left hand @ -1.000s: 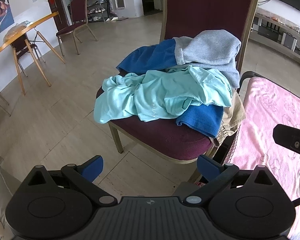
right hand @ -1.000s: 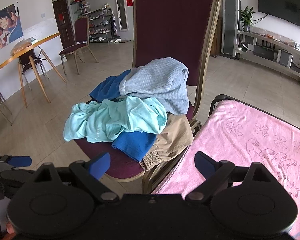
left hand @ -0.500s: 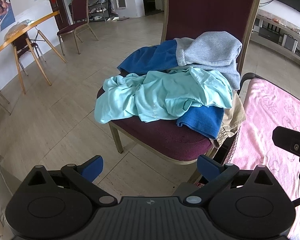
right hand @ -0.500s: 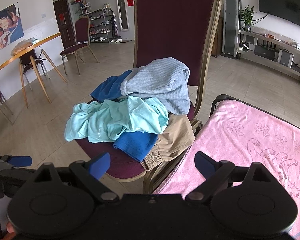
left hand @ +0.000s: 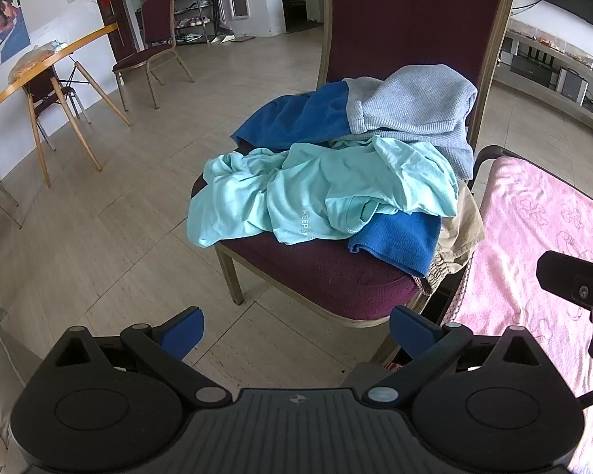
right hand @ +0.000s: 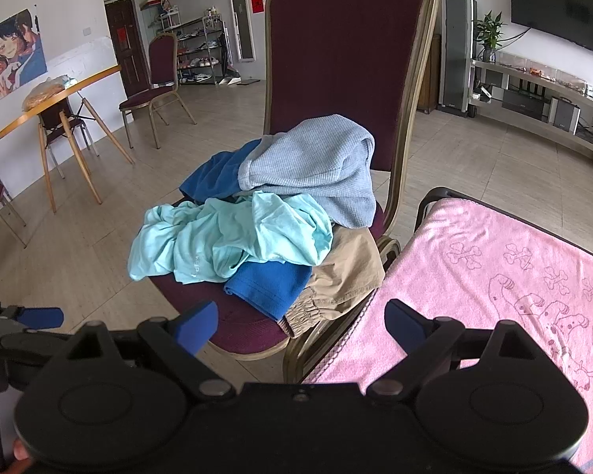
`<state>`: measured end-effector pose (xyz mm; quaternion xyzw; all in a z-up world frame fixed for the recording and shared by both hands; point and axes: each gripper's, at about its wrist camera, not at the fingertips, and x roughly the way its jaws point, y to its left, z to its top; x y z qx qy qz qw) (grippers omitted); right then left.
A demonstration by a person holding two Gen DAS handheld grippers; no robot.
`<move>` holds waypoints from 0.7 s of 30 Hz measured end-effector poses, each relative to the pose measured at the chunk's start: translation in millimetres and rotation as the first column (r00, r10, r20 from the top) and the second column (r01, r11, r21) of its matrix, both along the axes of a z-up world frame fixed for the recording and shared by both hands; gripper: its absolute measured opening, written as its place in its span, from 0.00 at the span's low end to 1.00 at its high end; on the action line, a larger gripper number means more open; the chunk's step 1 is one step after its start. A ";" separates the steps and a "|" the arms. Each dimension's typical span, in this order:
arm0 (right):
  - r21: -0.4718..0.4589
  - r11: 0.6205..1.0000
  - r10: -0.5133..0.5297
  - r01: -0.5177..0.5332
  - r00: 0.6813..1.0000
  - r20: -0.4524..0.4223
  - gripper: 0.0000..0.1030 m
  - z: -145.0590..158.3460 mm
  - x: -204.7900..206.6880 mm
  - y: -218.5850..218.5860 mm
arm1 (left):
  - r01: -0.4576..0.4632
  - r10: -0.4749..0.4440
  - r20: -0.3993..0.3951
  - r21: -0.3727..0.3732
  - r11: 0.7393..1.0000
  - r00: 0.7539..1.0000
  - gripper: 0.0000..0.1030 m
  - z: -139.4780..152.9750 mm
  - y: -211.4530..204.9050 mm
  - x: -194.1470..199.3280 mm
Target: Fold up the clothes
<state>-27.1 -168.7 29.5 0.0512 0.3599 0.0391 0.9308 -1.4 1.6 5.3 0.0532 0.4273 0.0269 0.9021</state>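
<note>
Left wrist view: my left gripper [left hand: 296,333] has its jaws spread wide, nothing between them, hanging over bare floor short of the chair [left hand: 324,272]. Ahead of the jaws and well apart from them sits the pile of clothes: a mint shirt [left hand: 320,193] sprawled on top toward me, a blue garment [left hand: 395,237] poking out beneath its right edge, a grey waffle-knit top [left hand: 415,106] farther back against the chair back, tan trousers [left hand: 460,229] slumped off the right side. Right wrist view: my right gripper [right hand: 301,322] is likewise wide open and empty; the same pile lies ahead and left of the jaws, the pink towel [right hand: 494,276] on the surface ahead and right. Compared with a second ago the pile has crept slightly nearer and lower in both views, a small drift forward, nothing touched, cloth unchanged. Judgement: folding has not begun; this is the approach to pick the first garment, probably the mint shirt since it lies uppermost, for laying out on the pink towel.
</note>
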 end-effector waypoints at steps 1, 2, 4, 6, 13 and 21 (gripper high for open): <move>0.000 1.000 0.000 0.000 1.000 0.000 0.89 0.1 0.1 0.0 | 0.000 0.000 0.000 0.000 1.000 1.000 0.98 0.0 0.0 -0.1; 0.000 1.000 0.000 0.000 1.000 0.000 0.89 0.1 0.1 0.0 | 0.000 0.000 0.000 0.000 1.000 1.000 0.98 0.0 0.1 0.1; 0.000 1.000 -0.001 0.001 1.000 0.000 0.89 0.0 0.1 0.0 | 0.000 0.000 0.000 0.000 1.000 1.000 0.98 0.0 0.3 0.3; 0.002 1.000 -0.001 0.001 1.000 0.000 0.89 0.1 0.1 -0.4 | -0.001 0.001 0.000 0.000 1.000 1.000 0.98 0.1 0.5 0.2; 0.002 1.000 -0.003 0.003 1.000 0.001 0.89 1.0 -0.5 -1.2 | -0.001 0.001 0.002 0.000 1.000 1.000 0.98 0.4 1.1 -0.2; 0.004 1.000 -0.003 0.003 1.000 0.001 0.89 1.6 -0.6 -2.0 | -0.001 0.001 0.001 0.000 1.000 1.000 0.98 0.5 1.6 -0.4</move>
